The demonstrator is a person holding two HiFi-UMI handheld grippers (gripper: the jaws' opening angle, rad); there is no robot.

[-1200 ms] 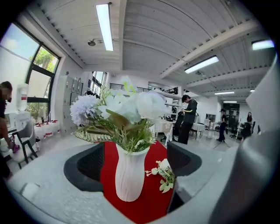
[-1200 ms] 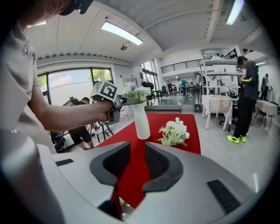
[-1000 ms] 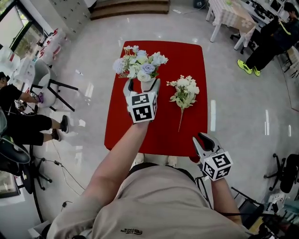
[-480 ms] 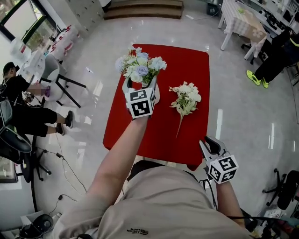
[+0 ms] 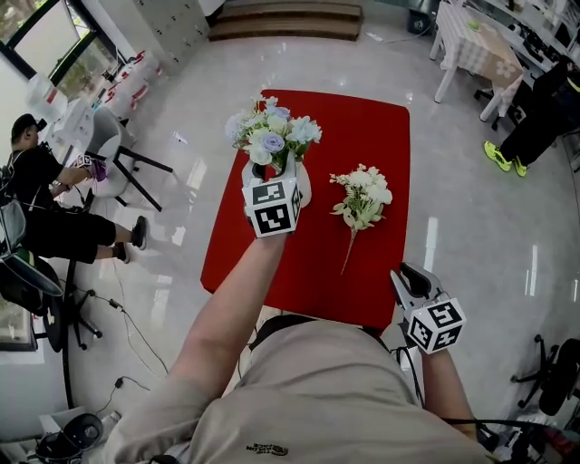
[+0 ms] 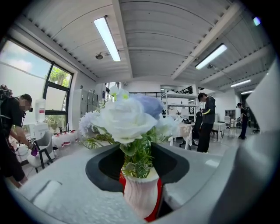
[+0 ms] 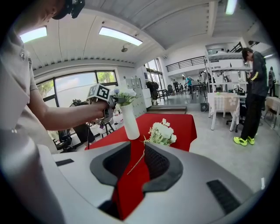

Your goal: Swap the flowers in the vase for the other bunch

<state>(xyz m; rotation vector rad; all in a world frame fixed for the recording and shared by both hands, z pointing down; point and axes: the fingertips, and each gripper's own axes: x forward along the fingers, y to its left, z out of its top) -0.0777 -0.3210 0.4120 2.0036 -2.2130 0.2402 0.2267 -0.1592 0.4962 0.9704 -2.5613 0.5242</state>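
Observation:
A white ribbed vase [image 6: 140, 192] stands on the red table [image 5: 362, 118] and holds a bunch of white, blue and lilac flowers [image 5: 270, 136]. My left gripper [image 5: 275, 172] reaches level at the vase. Its jaws have just been closing with the vase between them, and they now press on its sides. The other bunch [image 5: 364, 192], white blooms on a long thin stem, lies flat to the right of the vase. My right gripper [image 5: 410, 276] hovers open and empty by the table's near right corner, pointing toward that bunch [image 7: 161, 132] and the vase [image 7: 130, 120].
A seated person [image 5: 45, 217] and a grey chair [image 5: 109, 149] are off to the left. A white table [image 5: 476, 32] and a standing person [image 5: 544, 86] are at the far right. Wooden steps [image 5: 285, 18] lie beyond the table. Glossy floor surrounds it.
The left gripper's fingers, wide apart around the vase before, have drawn in against it. The right gripper has drifted a little to the right near the table corner.

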